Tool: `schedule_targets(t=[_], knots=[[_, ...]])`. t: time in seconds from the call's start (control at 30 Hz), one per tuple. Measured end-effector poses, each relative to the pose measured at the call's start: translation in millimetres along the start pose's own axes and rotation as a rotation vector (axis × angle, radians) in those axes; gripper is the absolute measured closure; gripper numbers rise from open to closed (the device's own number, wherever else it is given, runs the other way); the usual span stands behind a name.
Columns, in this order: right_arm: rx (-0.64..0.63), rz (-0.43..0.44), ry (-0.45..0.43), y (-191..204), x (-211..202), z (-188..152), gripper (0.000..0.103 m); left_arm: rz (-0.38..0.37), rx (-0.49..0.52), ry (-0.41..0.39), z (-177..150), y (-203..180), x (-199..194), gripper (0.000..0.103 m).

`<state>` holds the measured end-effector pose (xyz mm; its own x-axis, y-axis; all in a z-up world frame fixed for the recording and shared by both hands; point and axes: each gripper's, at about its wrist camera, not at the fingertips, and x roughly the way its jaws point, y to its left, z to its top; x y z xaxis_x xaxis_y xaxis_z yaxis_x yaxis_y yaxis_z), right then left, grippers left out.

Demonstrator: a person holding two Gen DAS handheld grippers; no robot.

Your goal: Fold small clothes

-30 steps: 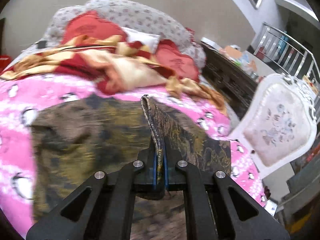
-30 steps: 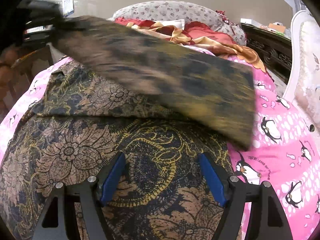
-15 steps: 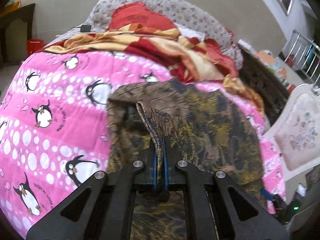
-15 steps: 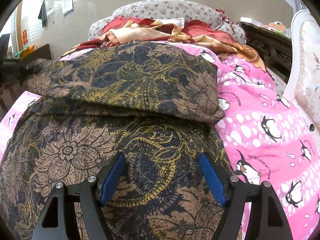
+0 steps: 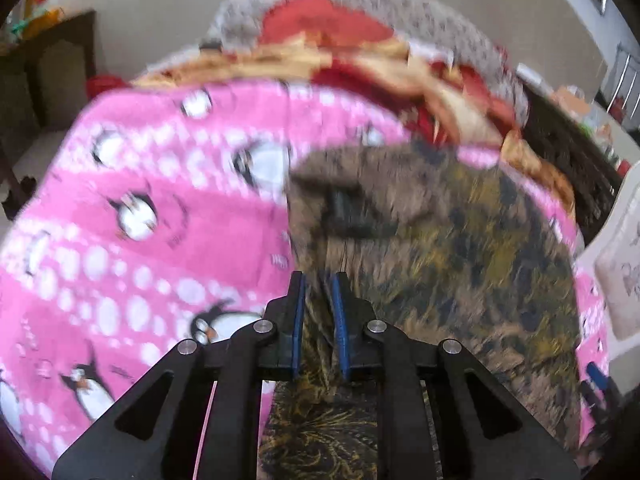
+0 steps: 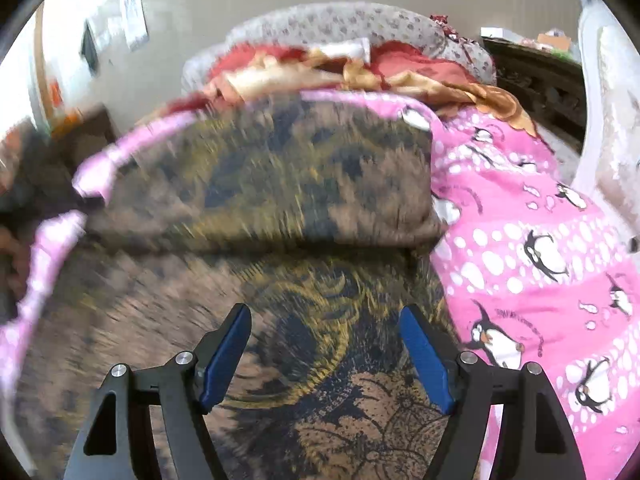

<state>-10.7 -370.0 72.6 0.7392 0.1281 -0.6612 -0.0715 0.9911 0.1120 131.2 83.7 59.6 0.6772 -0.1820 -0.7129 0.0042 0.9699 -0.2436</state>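
Left gripper point(image 5: 319, 316) has its blue-padded jaws parted by a narrow gap, with a ridge of the brown, gold and navy floral garment point(image 5: 448, 248) standing loosely between the pads rather than being squeezed by them. From there the garment spreads forward and to the right across the pink penguin-print blanket point(image 5: 132, 248), its upper half doubled over the lower half so that a soft fold edge runs across it. Right gripper point(image 6: 325, 354) is spread wide, its blue pads hovering over the lower layer of the same garment point(image 6: 304, 184) and pinching nothing. Pink blanket point(image 6: 528, 272) shows to the right of the cloth in that view. Farther up the bed lies a rumpled red and gold quilt point(image 6: 360, 68) against a grey flowered headboard cushion point(image 6: 340, 24). At the right edge stands a white upholstered chair point(image 5: 616, 276). Both views are blurred.
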Motion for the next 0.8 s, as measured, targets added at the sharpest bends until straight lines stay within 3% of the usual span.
schedule_targets(t=[0.07, 0.1, 0.2, 0.3, 0.37, 0.43, 0.47, 0.5, 0.6, 0.7, 0.8], knots=[[0.028, -0.010, -0.059, -16.2, -12.7, 21.4, 0.033, -0.030, -0.016, -0.036, 2.2, -5.5, -8.2, 0.090], [0.040, 0.000, -0.060, -22.8, -12.0, 30.7, 0.054, -0.045, -0.015, -0.033, 3.6, -12.9, -5.3, 0.090], [0.056, 0.029, 0.023, -37.7, 14.6, 59.0, 0.092, -0.063, 0.038, 0.017, 0.2, -39.8, 15.8, 0.090], [-0.018, 0.048, 0.049, -30.3, 38.8, 71.5, 0.095, 0.016, 0.079, 0.076, -8.9, -53.7, 43.3, 0.090], [-0.065, 0.027, 0.127, -29.9, 65.1, 67.8, 0.095, 0.052, 0.051, 0.134, -19.5, -43.4, 60.7, 0.090], [-0.068, -0.024, 0.232, -42.4, 90.1, 50.8, 0.095, 0.017, 0.037, 0.086, -25.8, -34.5, 57.5, 0.090], [-0.032, 0.012, 0.195, -50.9, 86.5, 47.9, 0.098, 0.006, 0.041, 0.074, -27.8, -32.0, 55.8, 0.090], [0.001, 0.038, 0.214, -57.7, 85.7, 47.6, 0.098, 0.008, 0.048, 0.074, -27.3, -31.8, 54.5, 0.090], [-0.030, 0.033, 0.292, -57.7, 82.7, 57.7, 0.098, 0.067, 0.057, 0.062, -17.8, -34.7, 44.1, 0.090], [-0.034, 0.007, 0.219, -52.8, 69.3, 87.7, 0.097, 0.053, 0.052, -0.021, -4.4, -46.9, 30.6, 0.090], [-0.003, -0.006, 0.123, -47.5, 74.4, 123.2, 0.097, 0.069, 0.062, -0.002, 9.5, -59.5, 45.9, 0.090]])
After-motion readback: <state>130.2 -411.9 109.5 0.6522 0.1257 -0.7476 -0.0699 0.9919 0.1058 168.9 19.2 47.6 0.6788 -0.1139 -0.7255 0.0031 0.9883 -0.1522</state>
